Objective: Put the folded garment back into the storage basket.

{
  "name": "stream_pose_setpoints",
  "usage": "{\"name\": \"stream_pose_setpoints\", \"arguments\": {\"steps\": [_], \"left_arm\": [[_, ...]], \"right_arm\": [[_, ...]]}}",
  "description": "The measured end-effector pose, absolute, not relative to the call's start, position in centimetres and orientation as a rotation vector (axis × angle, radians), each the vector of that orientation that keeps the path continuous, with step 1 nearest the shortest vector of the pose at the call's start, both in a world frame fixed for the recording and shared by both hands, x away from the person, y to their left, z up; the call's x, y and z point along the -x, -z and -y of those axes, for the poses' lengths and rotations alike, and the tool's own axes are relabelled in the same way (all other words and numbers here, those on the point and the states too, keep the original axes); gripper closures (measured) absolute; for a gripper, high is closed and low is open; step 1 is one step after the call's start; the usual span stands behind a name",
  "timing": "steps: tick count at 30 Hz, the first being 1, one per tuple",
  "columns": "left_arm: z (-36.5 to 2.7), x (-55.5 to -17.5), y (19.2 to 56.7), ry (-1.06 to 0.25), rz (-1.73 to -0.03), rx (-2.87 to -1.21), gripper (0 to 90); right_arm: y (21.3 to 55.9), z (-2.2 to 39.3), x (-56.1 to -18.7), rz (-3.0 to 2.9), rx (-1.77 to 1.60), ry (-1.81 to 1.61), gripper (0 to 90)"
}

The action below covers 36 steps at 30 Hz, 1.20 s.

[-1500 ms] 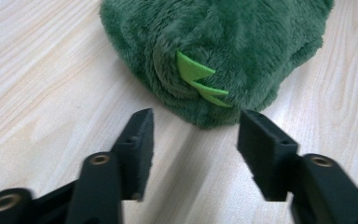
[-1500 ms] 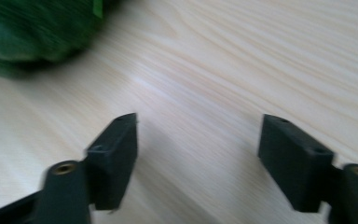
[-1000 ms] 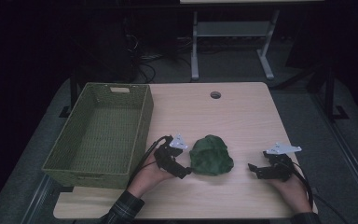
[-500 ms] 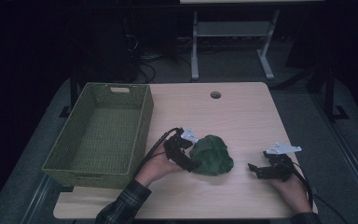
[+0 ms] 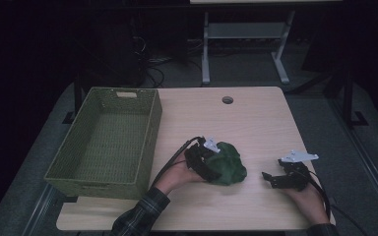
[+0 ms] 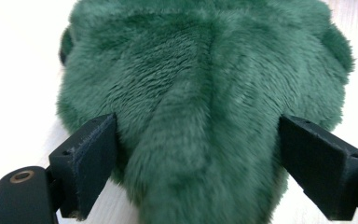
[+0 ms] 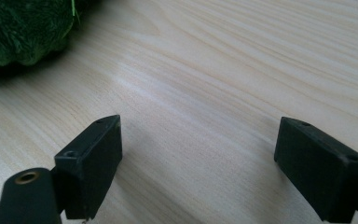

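A dark green plush toy (image 5: 230, 162) lies on the wooden table (image 5: 256, 123), near its front middle. My left gripper (image 5: 210, 168) has come against the toy's left side. In the left gripper view the green fur (image 6: 205, 74) bulges between the two black pads (image 6: 86, 158), and the jaws stand wide with the toy's flanks reaching both of them. My right gripper (image 5: 271, 180) rests low over the bare table to the toy's right, apart from it. Its jaws are open with nothing but wood grain between them, and the toy's edge (image 7: 23, 32) shows at the upper left.
A green woven basket (image 5: 153, 129) stands at the table's left side, its inside bare. A round cable hole (image 5: 227, 100) sits near the far edge. Beyond the table are a dark floor, cables and a white stand's legs (image 5: 205, 54).
My left gripper has slid to the right along the table until its jaws reach around the plush toy's left side. The right gripper and the toy have stayed where they were.
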<state>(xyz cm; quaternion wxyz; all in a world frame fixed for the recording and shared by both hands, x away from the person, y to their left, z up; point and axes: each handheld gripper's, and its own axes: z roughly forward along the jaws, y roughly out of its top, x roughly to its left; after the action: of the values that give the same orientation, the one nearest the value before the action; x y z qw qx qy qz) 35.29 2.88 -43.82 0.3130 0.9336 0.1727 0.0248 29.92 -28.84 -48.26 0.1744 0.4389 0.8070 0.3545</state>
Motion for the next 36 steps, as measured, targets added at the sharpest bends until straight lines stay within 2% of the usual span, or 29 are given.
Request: {"name": "stream_pose_setpoints", "arguments": {"steps": [14,18,21,26,29,32,36], "left_arm": [[-1.8,-35.2,46.1,-0.083,-0.421,-2.498,12.0],[-1.7,-35.1,46.2,-0.118,-0.399,-2.511,14.3],[-1.9,-35.0,45.9,-0.115,-0.398,-2.509,23.7],[-2.2,-35.2,45.5,-0.098,-0.399,-2.508,48.8],[-2.3,-35.2,45.4,-0.077,-0.410,-2.510,59.6],[-2.4,-35.3,45.3,-0.062,-0.411,-2.518,65.3],[-2.6,-35.4,45.3,-0.037,-0.441,-2.498,66.1]], "right_arm": [[48.3,28.9,-29.9,-2.285,-1.246,-1.002,14.6],[48.3,28.9,-29.9,-2.283,-1.250,-1.001,14.7],[48.3,28.9,-29.9,-2.283,-1.249,-1.001,14.6],[48.3,28.8,-29.9,-2.280,-1.252,-1.000,14.7],[48.3,28.8,-29.9,-2.279,-1.252,-1.000,14.7],[48.3,28.8,-29.9,-2.279,-1.251,-1.000,14.7],[48.3,28.8,-29.9,-2.279,-1.251,-1.000,14.7]]}}
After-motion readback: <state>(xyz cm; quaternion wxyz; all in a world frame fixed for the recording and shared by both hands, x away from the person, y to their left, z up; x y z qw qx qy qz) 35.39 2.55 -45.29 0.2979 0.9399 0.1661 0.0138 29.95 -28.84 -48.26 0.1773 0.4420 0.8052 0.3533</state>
